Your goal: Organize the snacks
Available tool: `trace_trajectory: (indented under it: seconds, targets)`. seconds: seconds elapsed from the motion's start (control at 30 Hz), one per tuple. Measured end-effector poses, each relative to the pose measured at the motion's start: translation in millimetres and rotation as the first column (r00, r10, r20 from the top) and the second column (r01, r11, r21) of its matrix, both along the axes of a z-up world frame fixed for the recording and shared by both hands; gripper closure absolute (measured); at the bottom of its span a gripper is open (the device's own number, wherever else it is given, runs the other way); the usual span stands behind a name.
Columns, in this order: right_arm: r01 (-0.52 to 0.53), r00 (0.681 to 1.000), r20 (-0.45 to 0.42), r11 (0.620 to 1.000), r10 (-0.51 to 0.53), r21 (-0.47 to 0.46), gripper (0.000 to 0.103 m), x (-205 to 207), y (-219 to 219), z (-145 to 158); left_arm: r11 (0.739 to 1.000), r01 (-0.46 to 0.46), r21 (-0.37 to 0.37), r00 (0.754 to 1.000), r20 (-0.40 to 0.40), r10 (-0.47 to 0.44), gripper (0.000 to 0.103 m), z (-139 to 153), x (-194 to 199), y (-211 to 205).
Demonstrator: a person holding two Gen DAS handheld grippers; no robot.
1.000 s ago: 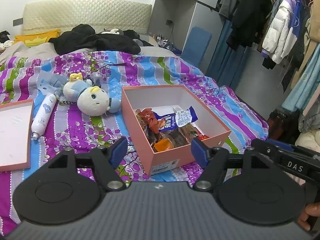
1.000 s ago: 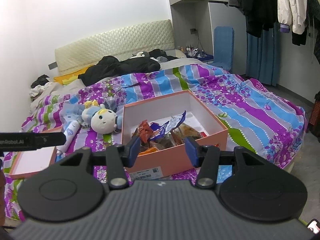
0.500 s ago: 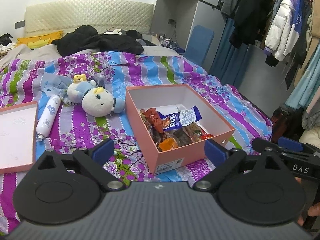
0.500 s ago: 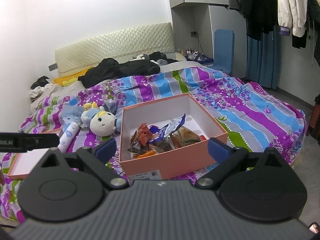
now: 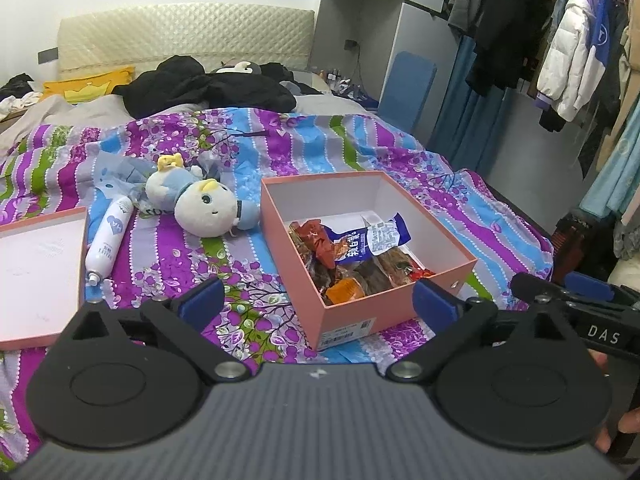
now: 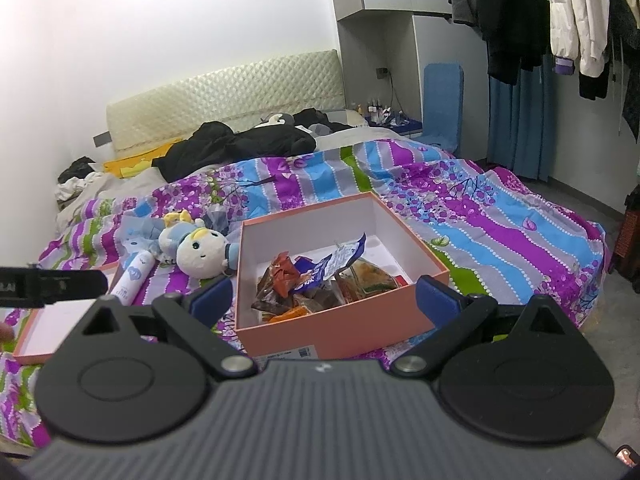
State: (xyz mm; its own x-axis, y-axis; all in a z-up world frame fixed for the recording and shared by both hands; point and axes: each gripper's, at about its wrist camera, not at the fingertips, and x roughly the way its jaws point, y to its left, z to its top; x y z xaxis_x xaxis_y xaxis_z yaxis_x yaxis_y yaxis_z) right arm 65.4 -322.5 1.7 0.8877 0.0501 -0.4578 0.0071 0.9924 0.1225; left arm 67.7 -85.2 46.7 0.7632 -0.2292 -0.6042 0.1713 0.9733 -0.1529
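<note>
Both grippers hover short of the bed's near edge, aimed at the box. Left gripper [image 5: 316, 306]: jaws spread wide and opening at this moment, nothing between the blue pads, no contact with anything. Right gripper [image 6: 324, 300]: jaws wide, empty, also clear of the box.

Pink box [image 5: 396, 208] sits open on the striped floral bedspread [image 5: 280, 148], lid off. Snacks [image 5: 352, 256] lie heaped in its near half: a blue-and-white packet on top, a red wrapper beside it, brownish and orange packs beneath. Far half of the box shows bare white floor.

Box lid [image 5: 36, 272] lies upturned on the bedspread, well to the left. Between lid and box: a white spray bottle [image 5: 110, 240] on its side, and a plush doll [image 5: 200, 204] just beside the box's left wall. Black clothing [image 5: 204, 88] is piled near the padded headboard [image 5: 180, 36]. Jackets hang on a rail at right [image 5: 568, 52].
</note>
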Motion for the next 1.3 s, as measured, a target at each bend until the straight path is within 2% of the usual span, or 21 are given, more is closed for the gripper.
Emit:
trace_trajectory:
  seconds: [1.3]
  targets:
    - [-0.006, 1.0, 0.004, 1.0, 0.006, -0.008, 0.003, -2.4, -0.8, 1.1, 1.0, -0.007, -0.002, 1.0, 0.015, 0.007, 0.0, 5.5, -4.9, -4.1]
